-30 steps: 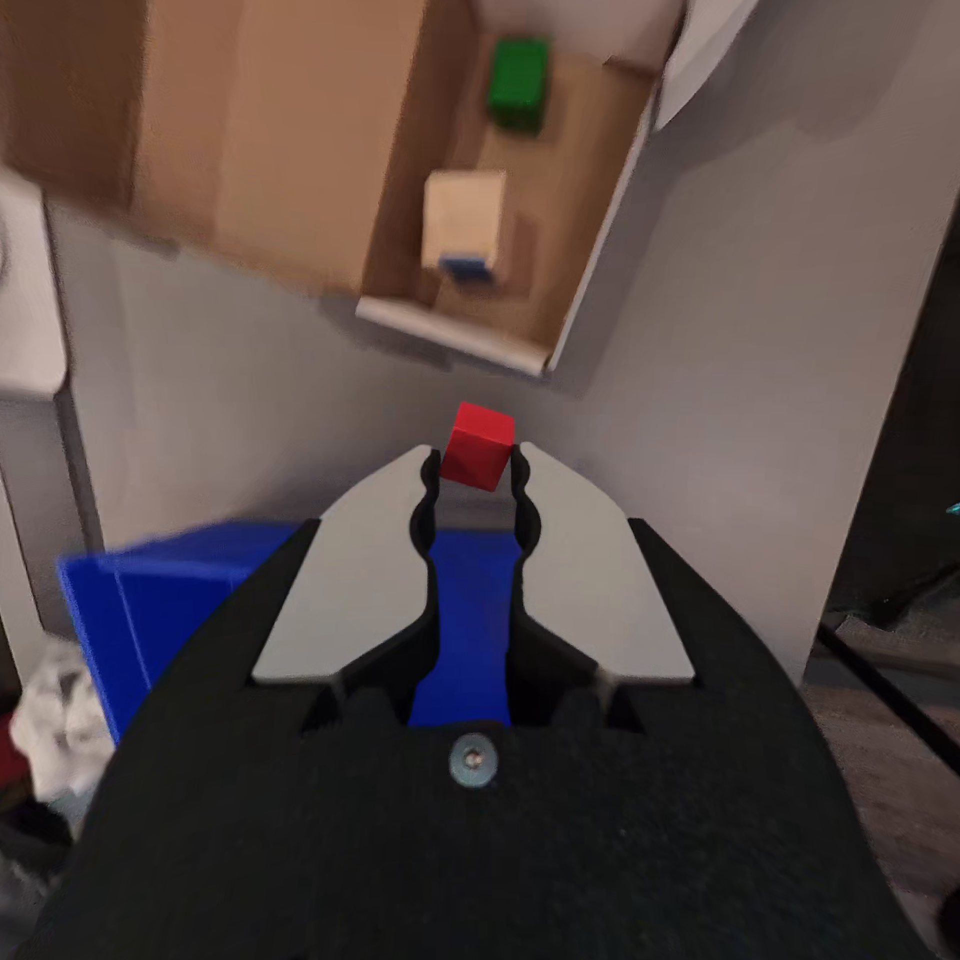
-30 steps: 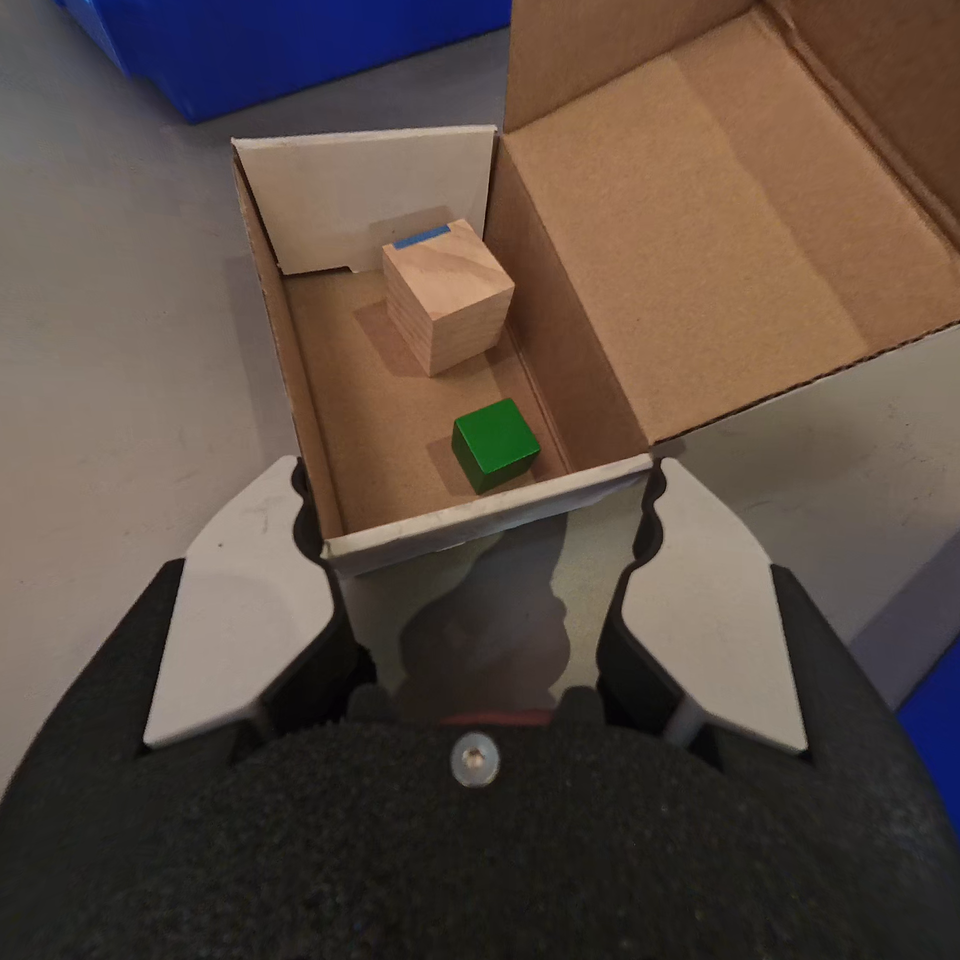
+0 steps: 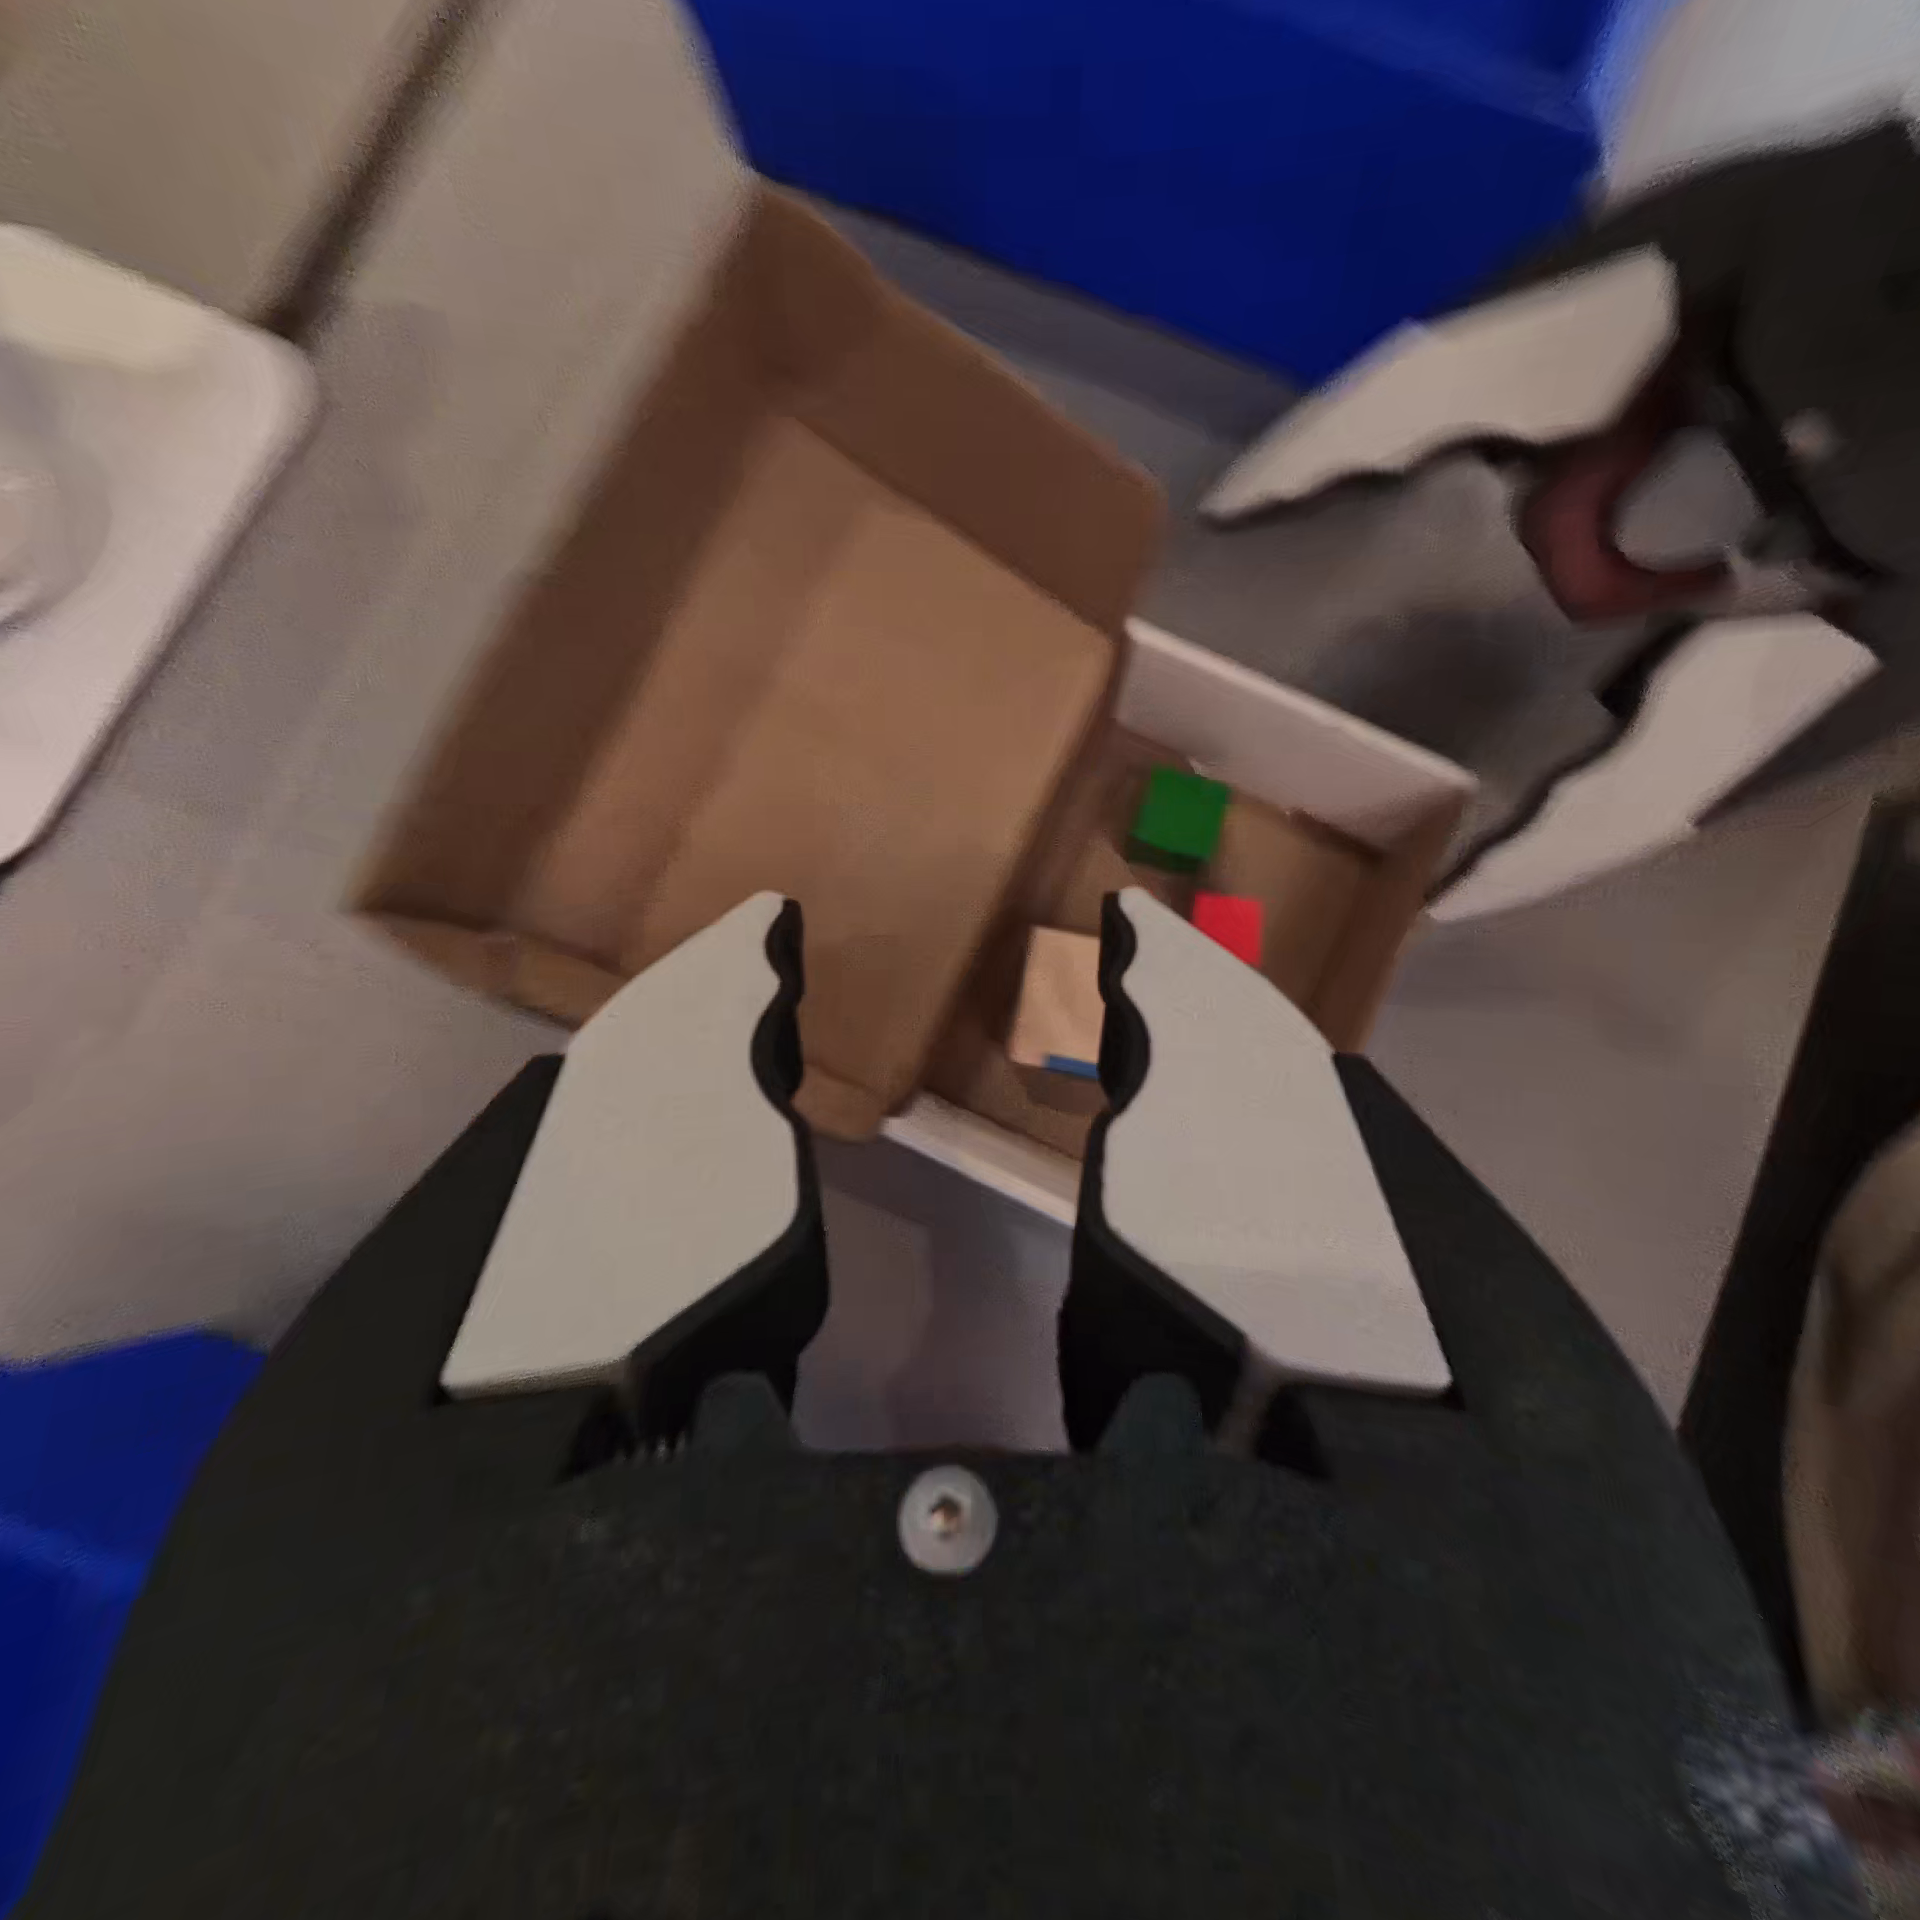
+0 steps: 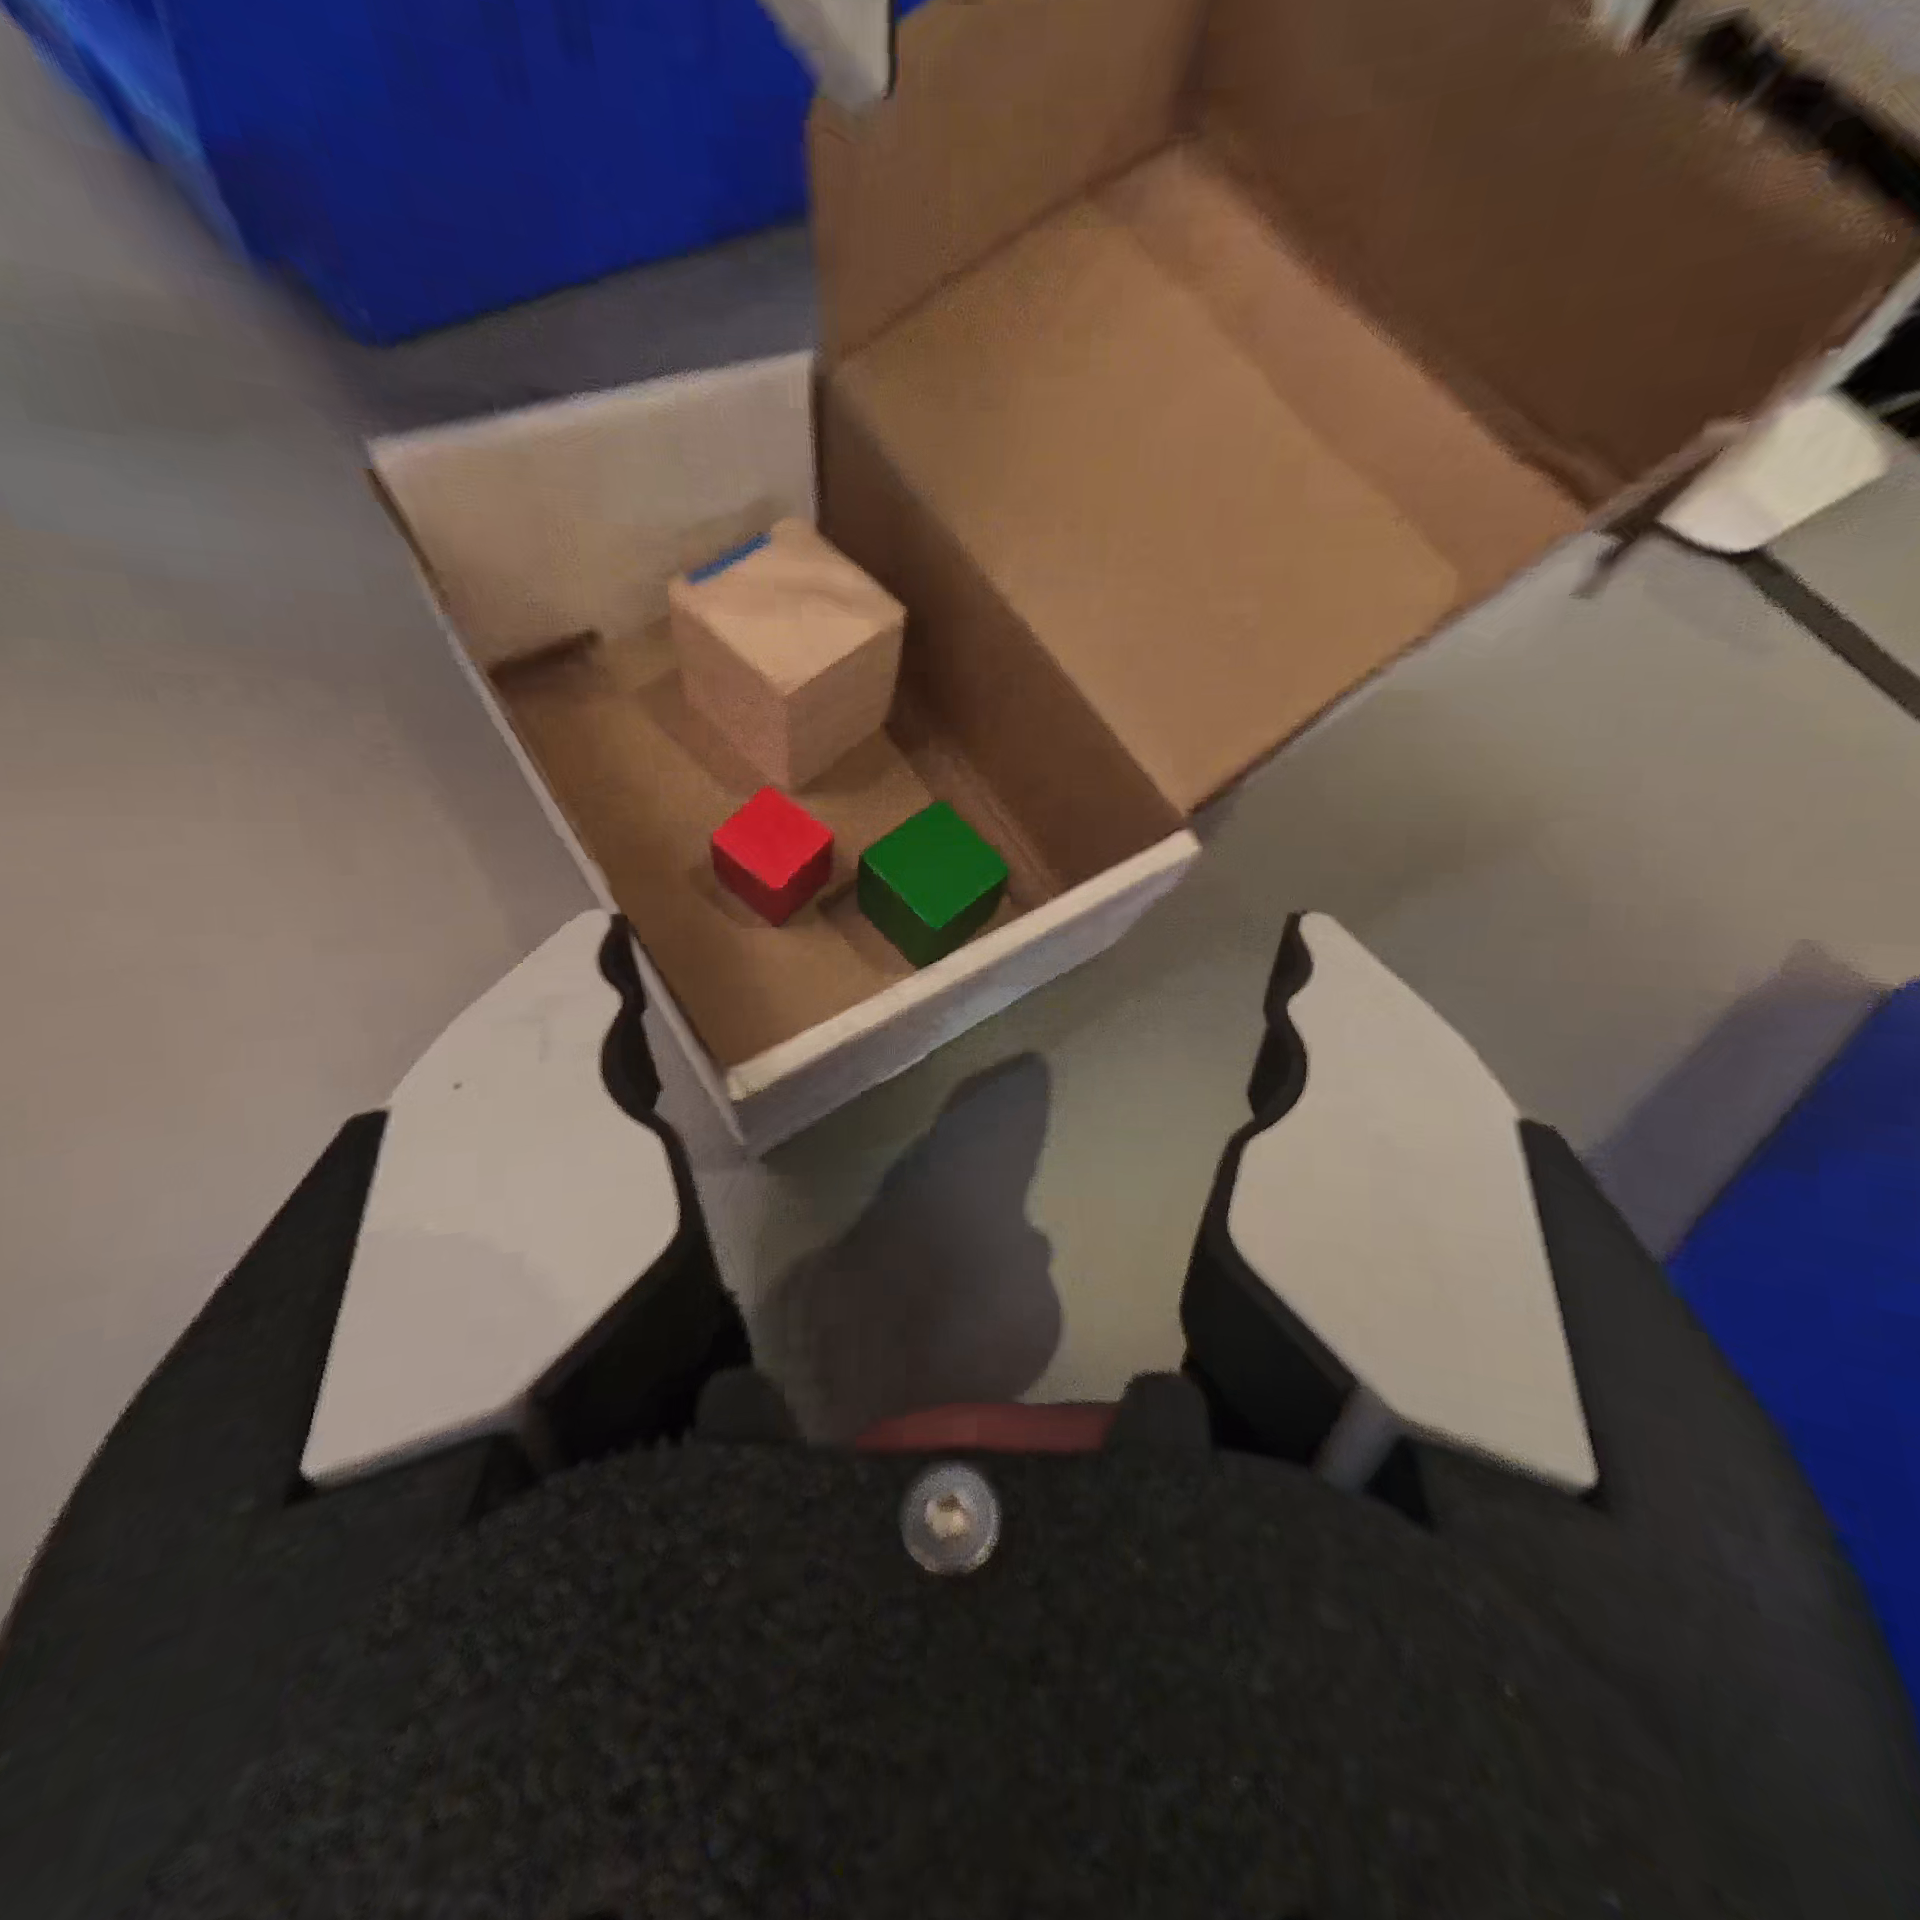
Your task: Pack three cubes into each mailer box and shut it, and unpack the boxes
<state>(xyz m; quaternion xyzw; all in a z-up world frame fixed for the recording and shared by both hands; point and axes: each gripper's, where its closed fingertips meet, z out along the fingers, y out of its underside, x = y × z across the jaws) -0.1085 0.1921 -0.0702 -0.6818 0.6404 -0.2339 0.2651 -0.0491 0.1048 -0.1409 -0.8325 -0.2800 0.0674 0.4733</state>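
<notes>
Right wrist view: the right gripper hangs with jaws wide apart and empty, just before the near end wall of the open mailer box. Inside, the red cube and green cube sit side by side near that wall, the larger wooden cube beyond them toward the far end. The lid stands open on the right. A blue bin lies farther off. Left wrist view: the left gripper also gapes empty.

Grey table: open mailer box, blue bins beside, white tray.
</notes>
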